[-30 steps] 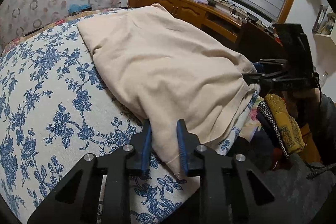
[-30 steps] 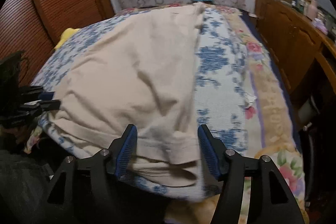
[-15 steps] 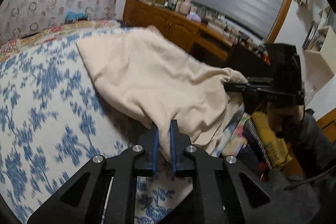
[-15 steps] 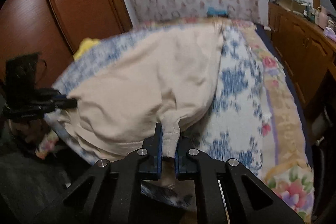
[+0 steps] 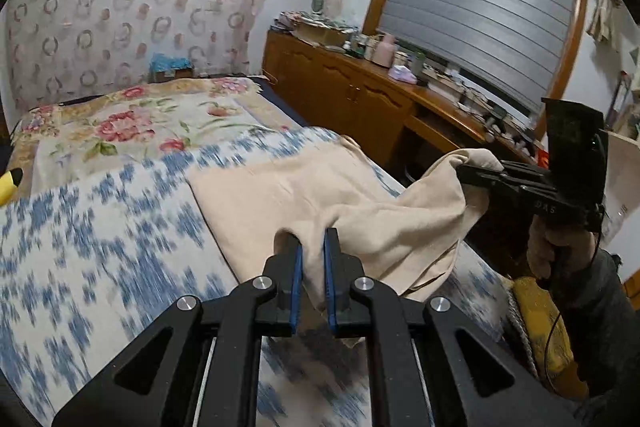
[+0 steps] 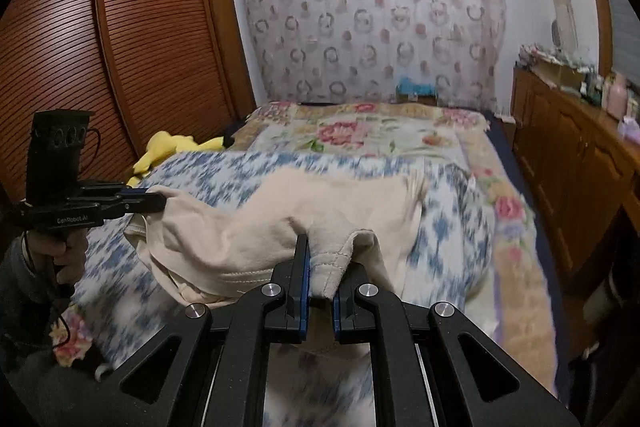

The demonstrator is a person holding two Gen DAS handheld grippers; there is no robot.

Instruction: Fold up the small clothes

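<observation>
Pinching the cream garment (image 5: pixel 320 199) at 2 near corners, left gripper (image 5: pixel 312 255) and right gripper (image 6: pixel 320 267) clamp tight on its hem, holding that edge above the bed (image 5: pixel 100 227); its far end trails lengthwise toward the curtain (image 6: pixel 372 19).

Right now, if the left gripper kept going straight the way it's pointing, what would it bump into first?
Probably the beige garment it already pinches. The left gripper points down across the cloth, with the blue-flowered bedspread beneath; depth is hard to judge.
</observation>
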